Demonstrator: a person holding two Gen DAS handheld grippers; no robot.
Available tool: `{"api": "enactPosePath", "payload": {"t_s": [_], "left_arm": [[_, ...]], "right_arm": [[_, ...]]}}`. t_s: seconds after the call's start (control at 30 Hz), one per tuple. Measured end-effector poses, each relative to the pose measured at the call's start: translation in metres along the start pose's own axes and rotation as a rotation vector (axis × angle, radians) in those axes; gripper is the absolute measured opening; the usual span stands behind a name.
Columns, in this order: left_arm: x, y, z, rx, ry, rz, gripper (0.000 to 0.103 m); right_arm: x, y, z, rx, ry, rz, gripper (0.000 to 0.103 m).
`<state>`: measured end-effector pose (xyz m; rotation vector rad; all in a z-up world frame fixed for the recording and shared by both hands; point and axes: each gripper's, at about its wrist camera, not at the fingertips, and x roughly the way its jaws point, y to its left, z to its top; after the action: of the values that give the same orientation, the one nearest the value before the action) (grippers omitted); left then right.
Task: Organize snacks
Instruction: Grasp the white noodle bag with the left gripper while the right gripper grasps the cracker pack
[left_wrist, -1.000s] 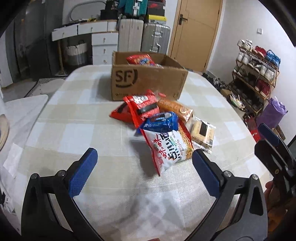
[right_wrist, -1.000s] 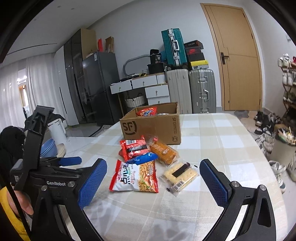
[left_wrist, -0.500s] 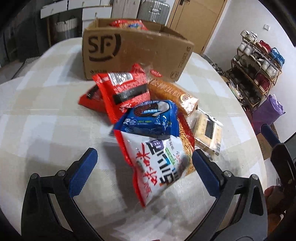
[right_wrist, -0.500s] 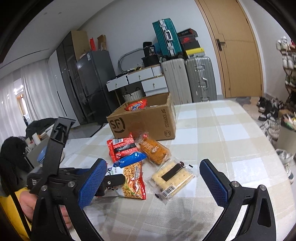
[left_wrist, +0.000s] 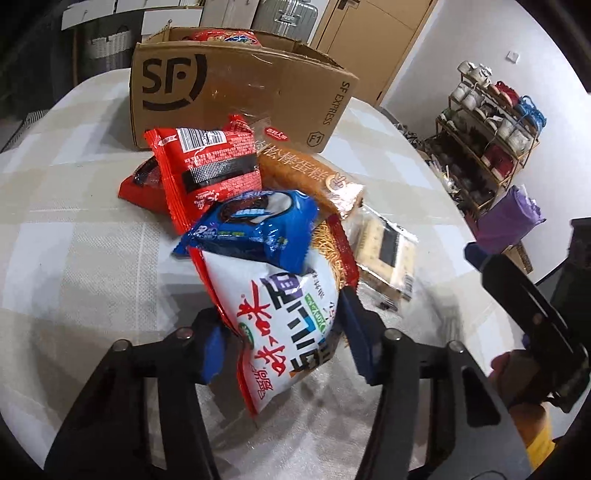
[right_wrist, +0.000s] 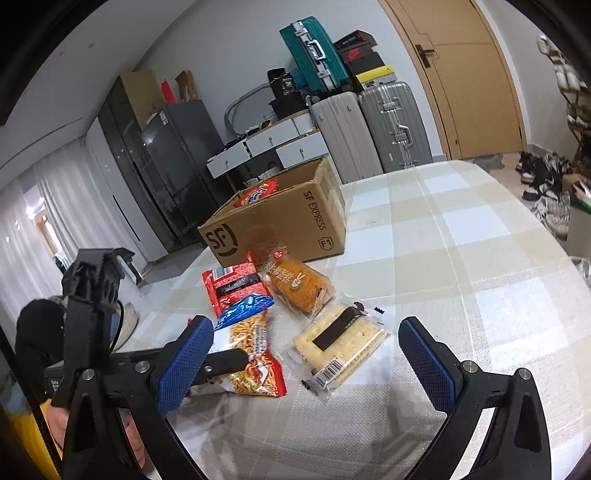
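Noodle snack bag (left_wrist: 284, 317) sits at the near end of the snack pile on the tabletop (left_wrist: 74, 266), and your left gripper (left_wrist: 282, 334) is now clamped on its lower end; 0.5 s ago those fingers were wide apart, short of the bag. Blue cookie pack (left_wrist: 255, 225) lies on the bag's top edge, red packet (left_wrist: 210, 173) and orange cake pack (left_wrist: 314, 177) behind it, cracker pack (right_wrist: 341, 347) to the right. SF cardboard box (left_wrist: 240, 96) stands beyond, one red snack inside. Your right gripper (right_wrist: 306, 362) hovers with its fingers spread wide, holding nothing, same as before.
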<state>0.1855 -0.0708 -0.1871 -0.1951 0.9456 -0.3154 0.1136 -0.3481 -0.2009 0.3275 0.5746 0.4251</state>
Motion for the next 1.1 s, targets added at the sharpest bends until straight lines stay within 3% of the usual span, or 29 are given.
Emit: {"api": "enactPosePath", "payload": {"t_s": [0.27,0.53,0.8,1.03,1.1], "left_arm": [[-0.010,0.008,-0.006,-0.025,0.005,-0.046,0.046],[-0.046,0.028,-0.022,-0.044,-0.032,-0.083,0.043],[-0.072,0.060,-0.031,-0.089,-0.062,-0.117,0.042],[-0.097,0.076,-0.038,-0.098,-0.094,-0.147,0.042],[-0.101,0.078,-0.041,-0.101,-0.101,-0.154,0.042]], "right_arm": [[0.007,-0.011,-0.001,0.064,0.038,-0.015,0.102],[0.045,-0.001,0.002,-0.008,0.215,-0.124,0.102],[0.082,0.000,0.012,0.039,0.322,-0.185,0.101],[0.103,0.025,0.007,-0.121,0.391,-0.368,0.084],[0.102,0.026,0.005,-0.141,0.388,-0.376,0.081]]}}
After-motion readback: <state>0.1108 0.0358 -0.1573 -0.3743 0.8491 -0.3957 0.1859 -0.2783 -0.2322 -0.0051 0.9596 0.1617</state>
